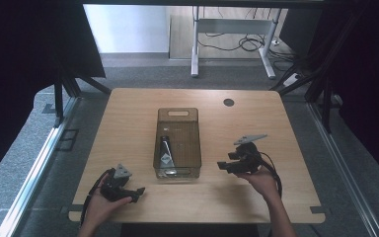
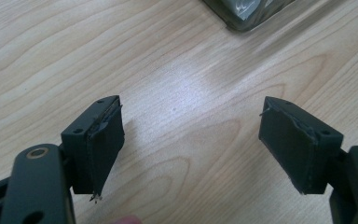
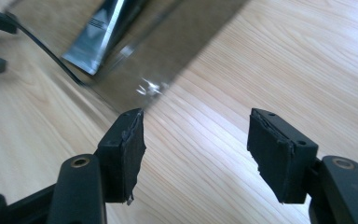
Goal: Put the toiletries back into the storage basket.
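Both hand-held grippers (image 1: 139,191) (image 1: 221,165) gape, empty; tube (image 1: 166,150) dim inside smoky bin (image 1: 177,114).

Light wooden table (image 1: 128,113), smoked clear bin (image 1: 177,143) at centre

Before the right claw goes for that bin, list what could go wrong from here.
1. The smoky clear bin has thin see-through walls; the open right claw, close to its corner, may bump and slide it rather than straddle a wall.
2. The dark tube lies flat against the bin's left wall, so a claw reaching in may pinch wall and tube together.
3. The open left claw rests apart, so nothing steadies the bin.
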